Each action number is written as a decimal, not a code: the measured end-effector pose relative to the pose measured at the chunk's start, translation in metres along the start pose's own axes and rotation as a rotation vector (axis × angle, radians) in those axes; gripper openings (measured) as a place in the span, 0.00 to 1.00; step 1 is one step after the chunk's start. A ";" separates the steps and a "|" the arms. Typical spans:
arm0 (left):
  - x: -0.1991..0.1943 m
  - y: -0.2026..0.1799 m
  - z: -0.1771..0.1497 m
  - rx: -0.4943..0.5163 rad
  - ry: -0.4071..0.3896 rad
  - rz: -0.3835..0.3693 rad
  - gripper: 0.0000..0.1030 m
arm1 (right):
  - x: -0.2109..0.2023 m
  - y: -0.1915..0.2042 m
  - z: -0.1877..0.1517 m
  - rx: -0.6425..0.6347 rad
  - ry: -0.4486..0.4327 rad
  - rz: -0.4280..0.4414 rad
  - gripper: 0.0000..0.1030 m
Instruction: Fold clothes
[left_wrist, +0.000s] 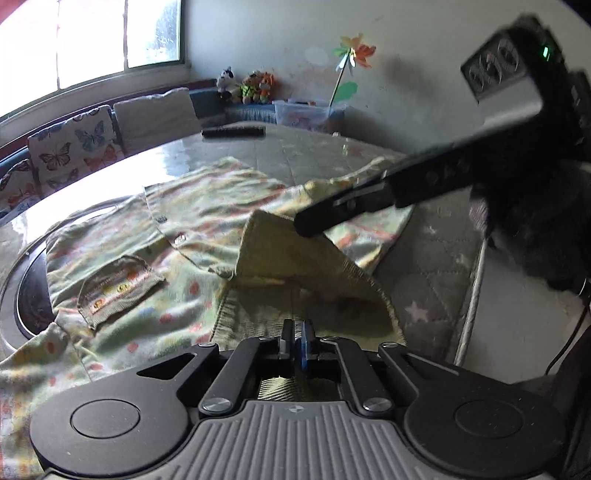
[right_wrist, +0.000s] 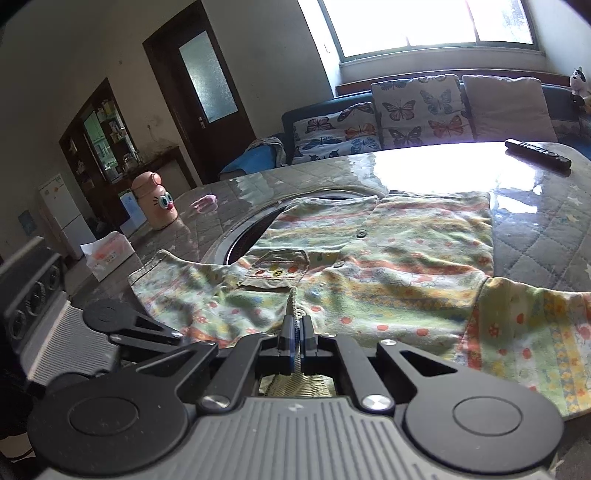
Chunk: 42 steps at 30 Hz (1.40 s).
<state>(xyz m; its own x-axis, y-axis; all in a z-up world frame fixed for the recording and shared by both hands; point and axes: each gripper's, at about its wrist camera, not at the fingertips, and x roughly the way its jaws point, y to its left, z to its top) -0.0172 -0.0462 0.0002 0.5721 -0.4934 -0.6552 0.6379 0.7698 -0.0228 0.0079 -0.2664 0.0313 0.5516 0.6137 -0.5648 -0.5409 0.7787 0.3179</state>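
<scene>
A child's patterned green, yellow and orange shirt (right_wrist: 399, 258) with snap buttons and a chest pocket (right_wrist: 277, 271) lies spread on the quilted table; it also shows in the left wrist view (left_wrist: 199, 221). My left gripper (left_wrist: 296, 332) is shut on the shirt's ribbed hem (left_wrist: 314, 314), which is lifted and folded over. My right gripper (right_wrist: 295, 328) is shut on the ribbed edge (right_wrist: 291, 299) of the shirt near the pocket. The right gripper's fingers (left_wrist: 332, 214) cross the left wrist view above the cloth.
The table (right_wrist: 546, 236) has a glossy quilted cover and a round inset rim (right_wrist: 240, 240). A remote (right_wrist: 537, 153) lies at the far edge. A pink cartoon bottle (right_wrist: 159, 206) and a small pink item (right_wrist: 205, 201) stand far left. A sofa with butterfly cushions (right_wrist: 417, 107) is behind.
</scene>
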 end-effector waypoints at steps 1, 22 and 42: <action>0.002 0.000 -0.002 0.003 0.004 -0.001 0.04 | 0.001 0.002 0.000 -0.005 0.003 0.006 0.02; -0.043 0.032 0.013 -0.049 -0.094 0.076 0.08 | 0.053 0.021 -0.020 -0.218 0.160 0.000 0.09; 0.028 0.061 0.027 -0.139 -0.017 0.167 0.08 | 0.038 0.022 -0.019 -0.227 0.133 -0.007 0.17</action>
<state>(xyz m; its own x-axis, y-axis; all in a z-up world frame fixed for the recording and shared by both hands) 0.0517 -0.0244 0.0011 0.6733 -0.3604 -0.6456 0.4572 0.8891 -0.0195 0.0051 -0.2280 0.0023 0.4754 0.5744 -0.6664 -0.6743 0.7244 0.1434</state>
